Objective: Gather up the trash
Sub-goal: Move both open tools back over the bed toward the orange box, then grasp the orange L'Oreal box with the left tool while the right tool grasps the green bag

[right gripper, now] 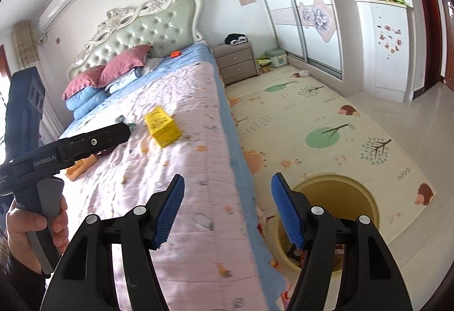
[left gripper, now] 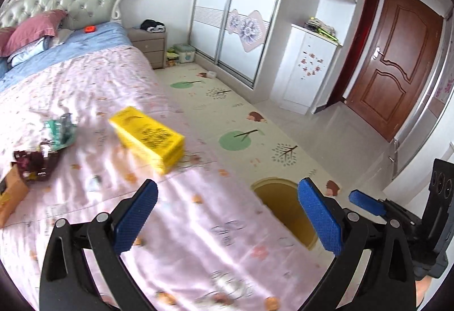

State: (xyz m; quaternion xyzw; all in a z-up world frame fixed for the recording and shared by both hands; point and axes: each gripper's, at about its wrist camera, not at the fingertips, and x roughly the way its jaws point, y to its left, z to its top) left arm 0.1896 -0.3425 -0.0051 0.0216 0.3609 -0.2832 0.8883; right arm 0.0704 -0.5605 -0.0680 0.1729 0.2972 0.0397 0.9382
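Note:
A yellow box (left gripper: 147, 138) lies on the pink bedspread (left gripper: 198, 240), ahead of my left gripper (left gripper: 227, 186), which is open with nothing between its blue pads. Left of the box lie a green wrapper (left gripper: 61, 132), a dark red wrapper (left gripper: 37, 162) and an orange carton (left gripper: 11, 194). A round yellow bin (left gripper: 286, 208) stands on the floor beside the bed. My right gripper (right gripper: 227, 180) is open and holds nothing, over the bed's edge with the bin (right gripper: 366, 191) just to its right. The yellow box (right gripper: 161, 126) lies farther up the bed.
A hand (right gripper: 37, 228) holds the left gripper (right gripper: 124, 129) at the left of the right wrist view. A patterned play mat (right gripper: 326, 123) covers the floor. Pillows (right gripper: 113, 69), a nightstand (right gripper: 237, 62), a wardrobe (left gripper: 227, 13) and a brown door (left gripper: 397, 61) lie beyond.

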